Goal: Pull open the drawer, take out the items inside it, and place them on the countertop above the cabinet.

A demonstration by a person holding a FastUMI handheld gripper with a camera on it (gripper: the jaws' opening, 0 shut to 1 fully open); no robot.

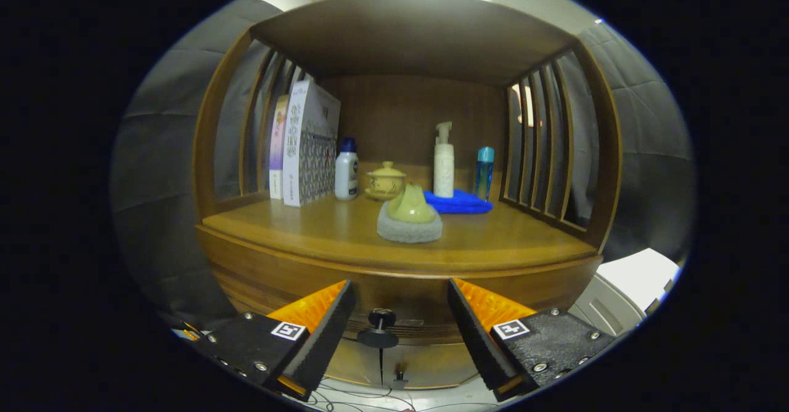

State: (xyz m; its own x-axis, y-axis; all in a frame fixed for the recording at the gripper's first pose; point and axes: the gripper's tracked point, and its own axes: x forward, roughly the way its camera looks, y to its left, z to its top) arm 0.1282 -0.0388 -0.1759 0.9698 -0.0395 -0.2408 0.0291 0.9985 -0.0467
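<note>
We face a wooden cabinet [400, 258] whose countertop [345, 230] runs wide from side to side under a shelf roof, with slatted walls at both ends. The drawer [394, 301] below it is closed, its curved front lying crosswise to us, its dark knob [380, 319] pointing straight at us. Our gripper [400, 313] stands wide, the knob between the fingers, untouched. A sponge [409, 218] sits near the countertop's front edge, with open wood on either side.
</note>
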